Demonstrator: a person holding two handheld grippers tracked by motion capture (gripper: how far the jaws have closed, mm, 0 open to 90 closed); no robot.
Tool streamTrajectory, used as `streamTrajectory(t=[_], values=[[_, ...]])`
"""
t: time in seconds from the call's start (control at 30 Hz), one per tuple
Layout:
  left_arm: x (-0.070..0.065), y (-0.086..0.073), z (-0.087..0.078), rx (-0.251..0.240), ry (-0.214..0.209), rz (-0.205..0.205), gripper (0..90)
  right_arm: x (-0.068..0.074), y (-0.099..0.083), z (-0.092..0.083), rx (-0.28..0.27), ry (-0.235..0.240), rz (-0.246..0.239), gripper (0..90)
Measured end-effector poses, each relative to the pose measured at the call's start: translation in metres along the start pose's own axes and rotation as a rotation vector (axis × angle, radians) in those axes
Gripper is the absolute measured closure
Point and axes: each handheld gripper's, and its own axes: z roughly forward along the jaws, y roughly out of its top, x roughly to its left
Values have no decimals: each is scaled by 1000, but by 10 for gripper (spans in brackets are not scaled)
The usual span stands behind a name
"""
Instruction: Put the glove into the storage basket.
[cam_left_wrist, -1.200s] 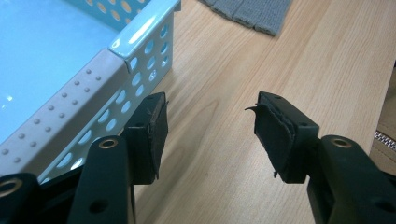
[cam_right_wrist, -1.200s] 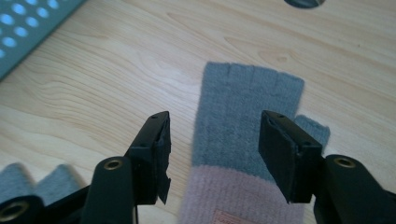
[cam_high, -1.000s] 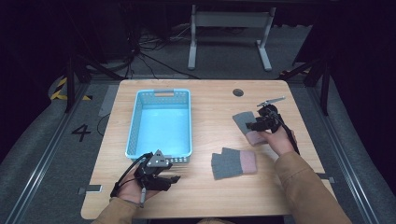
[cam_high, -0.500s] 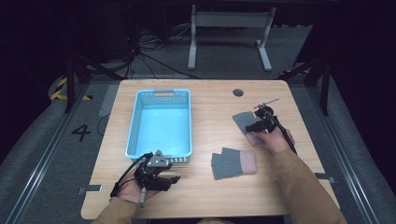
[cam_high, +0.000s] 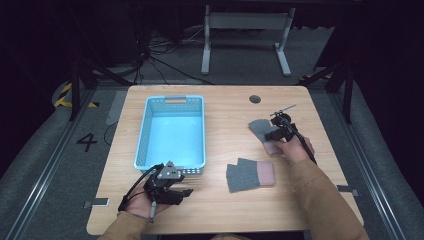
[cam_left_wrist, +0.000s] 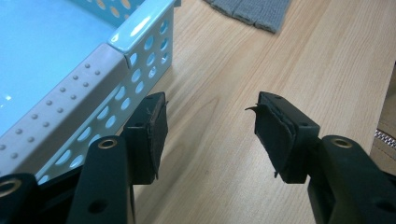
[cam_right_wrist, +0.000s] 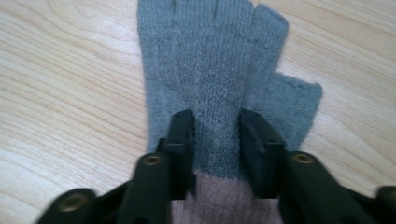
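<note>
Grey glove (cam_right_wrist: 219, 88) flat near the table's (cam_high: 220, 210) right edge | right gripper (cam_right_wrist: 215, 140) jaws just closing, pinching its knit | left gripper (cam_left_wrist: 208, 135) spread, nothing between, beside blue basket (cam_left_wrist: 116, 51) corner | second glove (cam_high: 249, 174) mid-table, bare wood around.

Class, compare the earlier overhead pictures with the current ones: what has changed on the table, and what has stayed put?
The right gripper has just been closing its jaws on the far glove, bunching the knit between them. The left gripper, the blue basket and the near glove stayed as they were.
</note>
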Motion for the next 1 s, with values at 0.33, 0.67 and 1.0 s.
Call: streamTrajectory(t=[0.33, 0.67, 1.0], values=[[1, -1, 0, 2, 0, -8, 446, 0, 2, -13, -24, 4, -17, 782], [1, 0, -1, -5, 2, -10, 462, 6, 3, -49, -85, 30, -65, 778], [5, 0, -2, -23, -3, -31, 453, 17, -2, -82, -118, 69, -145, 770]])
